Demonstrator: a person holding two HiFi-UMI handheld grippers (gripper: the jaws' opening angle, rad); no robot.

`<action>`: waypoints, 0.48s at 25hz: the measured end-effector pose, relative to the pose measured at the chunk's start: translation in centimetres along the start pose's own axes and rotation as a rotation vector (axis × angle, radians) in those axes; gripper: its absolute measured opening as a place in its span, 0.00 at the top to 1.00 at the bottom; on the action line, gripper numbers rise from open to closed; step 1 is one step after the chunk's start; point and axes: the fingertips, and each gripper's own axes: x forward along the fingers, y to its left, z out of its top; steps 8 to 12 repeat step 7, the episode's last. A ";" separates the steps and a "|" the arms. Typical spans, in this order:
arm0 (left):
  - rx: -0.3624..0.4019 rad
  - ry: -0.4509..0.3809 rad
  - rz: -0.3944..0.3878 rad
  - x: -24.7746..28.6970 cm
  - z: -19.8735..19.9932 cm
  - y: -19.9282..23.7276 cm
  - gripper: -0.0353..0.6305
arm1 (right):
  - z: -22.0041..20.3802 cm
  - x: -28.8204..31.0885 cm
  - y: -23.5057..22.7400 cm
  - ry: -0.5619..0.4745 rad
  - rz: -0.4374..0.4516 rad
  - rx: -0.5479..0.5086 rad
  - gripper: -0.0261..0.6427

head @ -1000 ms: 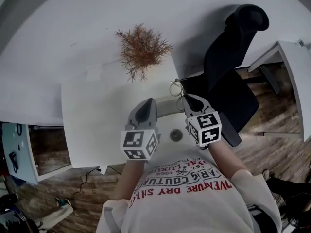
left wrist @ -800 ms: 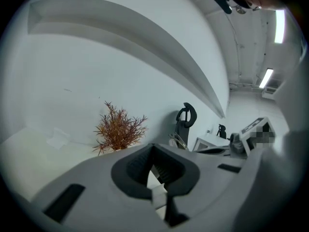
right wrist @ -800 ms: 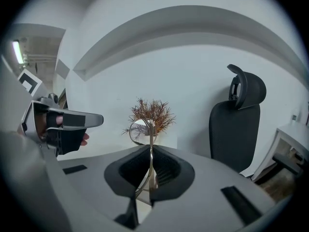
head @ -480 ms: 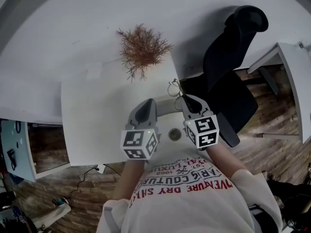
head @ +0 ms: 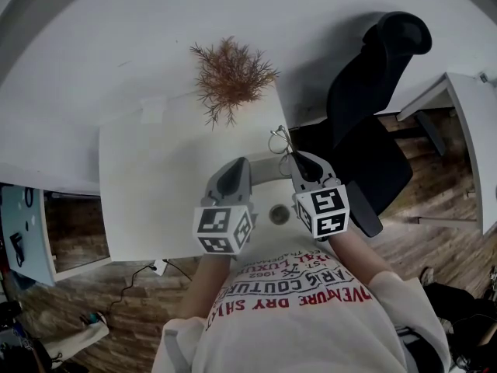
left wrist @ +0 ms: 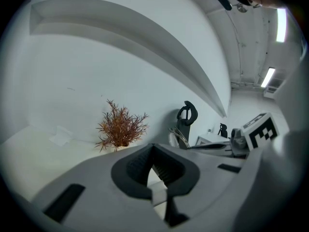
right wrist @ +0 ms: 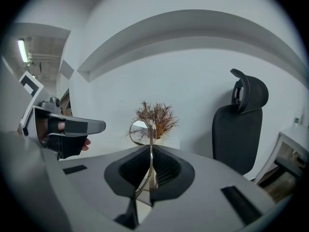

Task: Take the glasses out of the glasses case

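Thin wire-framed glasses (head: pixel 278 141) hang above the white table's (head: pixel 155 177) right edge. My right gripper (head: pixel 299 164) is shut on their frame. In the right gripper view the frame (right wrist: pixel 150 151) runs up between the pads, with a round lens (right wrist: pixel 140 129) beyond the tips. A pale grey glasses case (head: pixel 268 169) lies between the two grippers. My left gripper (head: pixel 239 165) is at its left end. In the left gripper view the left gripper's (left wrist: pixel 153 153) pads stand close together, with a pale edge of the case (left wrist: pixel 158 195) between them. The glasses (left wrist: pixel 177 137) show to its right.
A dried reddish plant (head: pixel 231 76) stands at the table's far edge. A black office chair (head: pixel 373 92) is close on the right, past the table's edge. A round cable hole (head: pixel 279 214) is in the table near me. Another white desk (head: pixel 474 115) stands at far right.
My right gripper has shifted slightly towards the left gripper, still holding the glasses. The left gripper has not moved.
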 end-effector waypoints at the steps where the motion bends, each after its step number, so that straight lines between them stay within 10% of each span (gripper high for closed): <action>1: 0.002 0.000 0.000 0.0 0.0 0.0 0.94 | 0.1 -0.1 0.0 -0.004 -0.002 -0.003 0.93; 12: 0.006 0.000 0.000 0.1 0.1 -0.2 0.94 | 0.3 -0.1 -0.1 -0.005 0.002 -0.011 0.93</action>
